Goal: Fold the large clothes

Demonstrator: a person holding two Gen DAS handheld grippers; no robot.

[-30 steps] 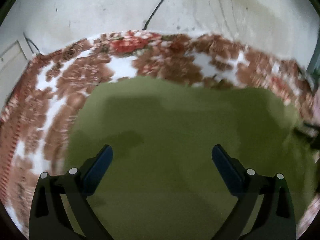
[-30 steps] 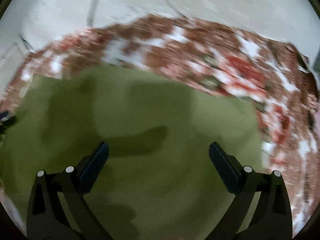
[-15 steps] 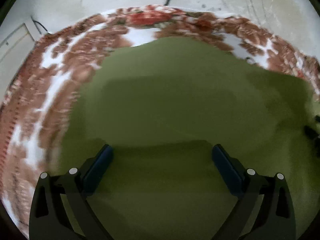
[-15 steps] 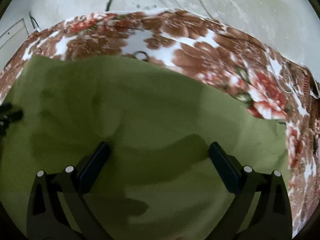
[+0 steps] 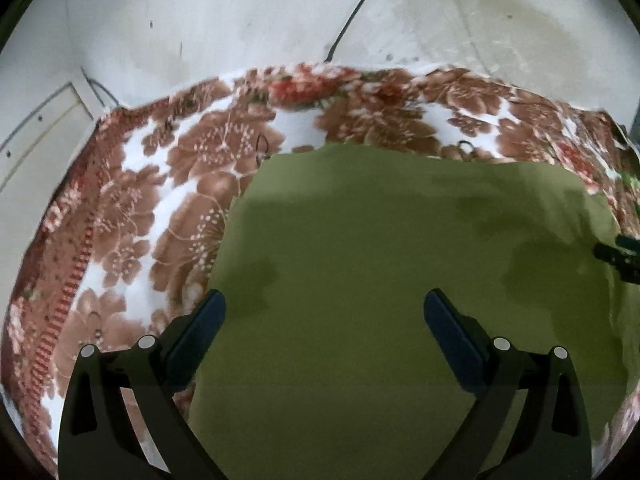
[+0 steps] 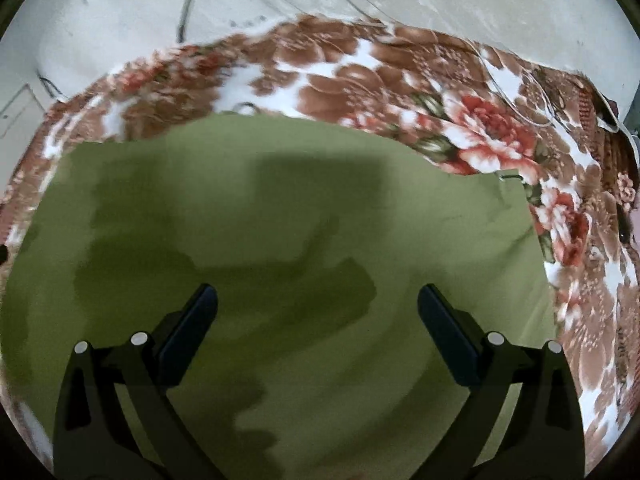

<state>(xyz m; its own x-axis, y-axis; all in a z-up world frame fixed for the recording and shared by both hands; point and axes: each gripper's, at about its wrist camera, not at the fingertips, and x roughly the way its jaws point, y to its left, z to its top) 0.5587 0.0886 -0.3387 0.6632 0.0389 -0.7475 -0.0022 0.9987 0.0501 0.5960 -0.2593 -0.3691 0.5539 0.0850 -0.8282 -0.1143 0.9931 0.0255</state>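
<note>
An olive-green garment point(image 5: 380, 264) lies flat on a floral blanket point(image 5: 132, 216). In the left wrist view its left edge runs just inside my left gripper point(image 5: 325, 312), which hangs open above the cloth with nothing between its fingers. The right wrist view shows the same green garment point(image 6: 280, 240) with soft wrinkles and a square far-right corner. My right gripper point(image 6: 317, 308) is open over it and holds nothing. The tip of the right gripper point(image 5: 620, 258) shows at the right edge of the left wrist view.
The brown, white and red floral blanket point(image 6: 460, 92) surrounds the garment on the far, left and right sides. Beyond it is a pale stained wall point(image 5: 240, 12) with a dark cable point(image 5: 352, 12) running down. A pale panel point(image 5: 32, 136) stands at the far left.
Both grippers have pulled back and up from the garment, so more blanket and wall show. The garment's far edge and corners have come into view. Both stay open.
</note>
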